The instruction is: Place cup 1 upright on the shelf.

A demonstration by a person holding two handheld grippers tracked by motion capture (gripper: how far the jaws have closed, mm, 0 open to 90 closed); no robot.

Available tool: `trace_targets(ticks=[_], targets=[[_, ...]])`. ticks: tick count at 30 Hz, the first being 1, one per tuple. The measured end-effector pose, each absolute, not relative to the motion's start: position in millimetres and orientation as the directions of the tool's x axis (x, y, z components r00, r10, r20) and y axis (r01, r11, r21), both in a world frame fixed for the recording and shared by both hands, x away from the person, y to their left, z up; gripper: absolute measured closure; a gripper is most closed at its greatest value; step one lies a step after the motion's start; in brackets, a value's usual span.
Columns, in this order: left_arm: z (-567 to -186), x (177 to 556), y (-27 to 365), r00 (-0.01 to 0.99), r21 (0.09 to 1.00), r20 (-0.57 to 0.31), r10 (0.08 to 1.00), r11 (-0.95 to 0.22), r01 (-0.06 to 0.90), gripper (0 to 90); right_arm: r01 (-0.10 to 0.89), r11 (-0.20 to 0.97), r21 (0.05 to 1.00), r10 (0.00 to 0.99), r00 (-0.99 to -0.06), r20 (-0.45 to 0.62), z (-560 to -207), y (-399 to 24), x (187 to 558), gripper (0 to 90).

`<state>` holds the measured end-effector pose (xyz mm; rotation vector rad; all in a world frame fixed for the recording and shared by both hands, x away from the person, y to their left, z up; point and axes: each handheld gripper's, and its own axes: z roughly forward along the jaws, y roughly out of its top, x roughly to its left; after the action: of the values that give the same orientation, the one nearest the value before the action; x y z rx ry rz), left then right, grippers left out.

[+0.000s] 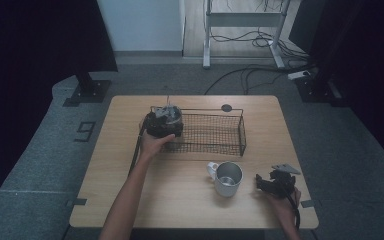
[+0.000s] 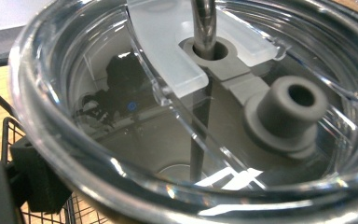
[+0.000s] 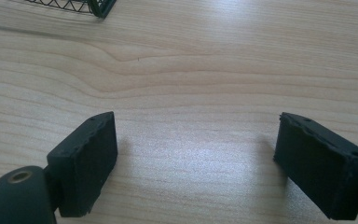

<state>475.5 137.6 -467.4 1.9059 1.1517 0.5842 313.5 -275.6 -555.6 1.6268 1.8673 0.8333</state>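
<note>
My left fingers (image 2: 32, 182) are mostly hidden behind the clear lid (image 2: 121, 93); the wire basket (image 3: 74, 5) is cut off.

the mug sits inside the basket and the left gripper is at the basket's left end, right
Not quite. The mug stands on the table, outside the basket and nearer the person, as the high view shows. The left gripper is at the basket's left end.
</note>
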Motion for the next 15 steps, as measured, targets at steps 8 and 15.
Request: trace_targets(ticks=[8,15], targets=[[-464.8,473.9,142.7,0.492,0.835,-0.069,0.868,-0.219,0.505,1.2,0.668,0.088,0.739,0.990,-0.141,0.010,-555.6,-275.6,313.5,12.7],[-460.6,468.8,146.1,0.494,0.842,-0.073,0.866,-0.212,0.497,0.8,0.668,0.088,0.739,0.990,-0.141,0.010,-555.6,-275.6,313.5,12.8]])
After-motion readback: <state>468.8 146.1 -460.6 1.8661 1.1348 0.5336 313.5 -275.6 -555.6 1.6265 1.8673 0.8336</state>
